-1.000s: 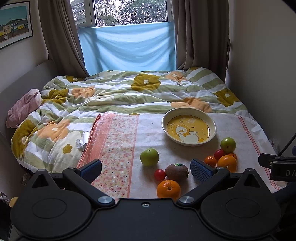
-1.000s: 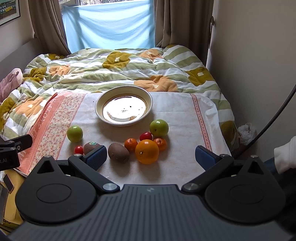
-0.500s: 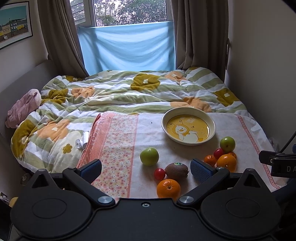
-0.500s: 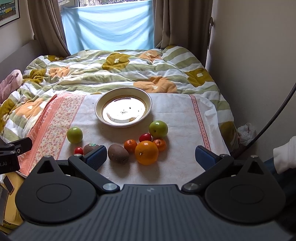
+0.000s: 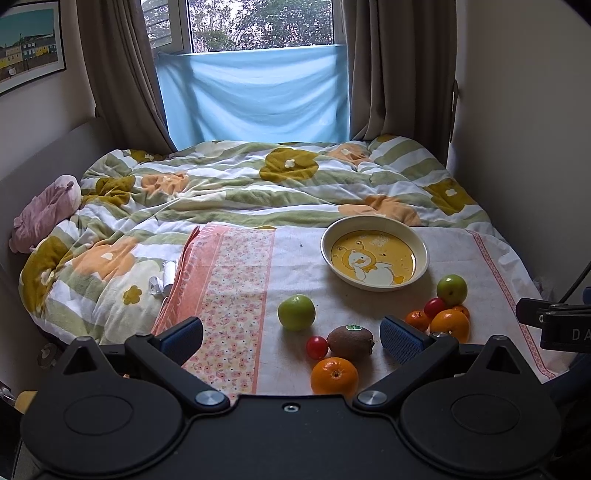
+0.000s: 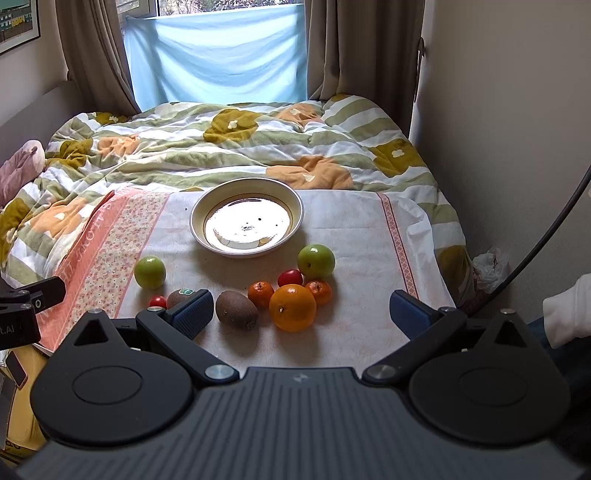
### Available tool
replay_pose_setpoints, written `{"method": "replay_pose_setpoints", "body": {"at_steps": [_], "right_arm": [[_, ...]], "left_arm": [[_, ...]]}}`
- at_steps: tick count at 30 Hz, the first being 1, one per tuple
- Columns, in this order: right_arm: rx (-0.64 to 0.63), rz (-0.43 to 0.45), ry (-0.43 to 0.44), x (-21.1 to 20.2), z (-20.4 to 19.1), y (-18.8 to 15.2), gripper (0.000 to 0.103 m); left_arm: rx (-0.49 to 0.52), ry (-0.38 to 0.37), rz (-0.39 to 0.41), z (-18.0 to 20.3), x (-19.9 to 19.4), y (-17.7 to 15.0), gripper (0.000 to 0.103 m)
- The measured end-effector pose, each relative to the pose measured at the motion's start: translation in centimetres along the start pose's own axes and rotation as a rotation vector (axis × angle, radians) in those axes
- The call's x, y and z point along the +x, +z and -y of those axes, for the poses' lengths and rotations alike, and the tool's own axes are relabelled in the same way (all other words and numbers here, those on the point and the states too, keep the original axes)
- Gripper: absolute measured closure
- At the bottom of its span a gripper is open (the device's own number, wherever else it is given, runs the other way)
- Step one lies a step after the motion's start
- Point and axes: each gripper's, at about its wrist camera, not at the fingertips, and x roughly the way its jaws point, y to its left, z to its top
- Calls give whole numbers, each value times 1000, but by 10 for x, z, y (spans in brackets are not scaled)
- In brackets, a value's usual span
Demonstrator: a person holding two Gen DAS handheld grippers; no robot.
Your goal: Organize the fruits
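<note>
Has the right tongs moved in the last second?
Yes. The right tongs eased forward slightly: the bowl sits a little lower in the right wrist view.

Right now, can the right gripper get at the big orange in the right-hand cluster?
Probably yes. The right gripper is open and the big orange sits between its fingers' line, nearest of its cluster. Small tangerines touch behind it; nothing blocks the front.

Window (image 5: 258, 22) at far wall, daylight, trees outside. Blue cloth (image 5: 255, 99) across lower window. Brown curtains (image 5: 122, 74) at both sides. Framed picture (image 5: 29, 40) on left wall. Plain cream wall (image 6: 517, 129) at right. Bed with green, white, orange floral quilt (image 5: 258, 184). Pink pillow (image 5: 44, 210) at bed's left edge. Patterned cloth (image 5: 229, 280) over near end of bed.
</note>
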Motion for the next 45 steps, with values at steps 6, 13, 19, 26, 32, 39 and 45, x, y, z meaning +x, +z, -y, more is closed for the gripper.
{"method": "replay_pose_setpoints", "body": {"at_steps": [6,13,19,26,32,39,45], "right_arm": [[0,1,0,-1,0,0,0],[0,3,0,-3,-1,0,0],[-1,5,-1,-6,0,1,0],[0,8,-1,-7,-2,-2,0],[-18,-5,-15,-7,-6,3,0],[24,-24,2,0,-3,14,0],[-27,-13,-54,36,-6,2,0]], "left_arm": [[0,-1,-1,0,0,0,0],[-1,0,1,0,0,0,0],[-2,-4,8,-1,-4,2,0],[-5,-7,14,-4,-7,1,0],[-12,-25,19,-8,-9,4,0],[-9,-42,18,-18,4,11,0],[23,-71,-42,-16,39,-5,0]]}}
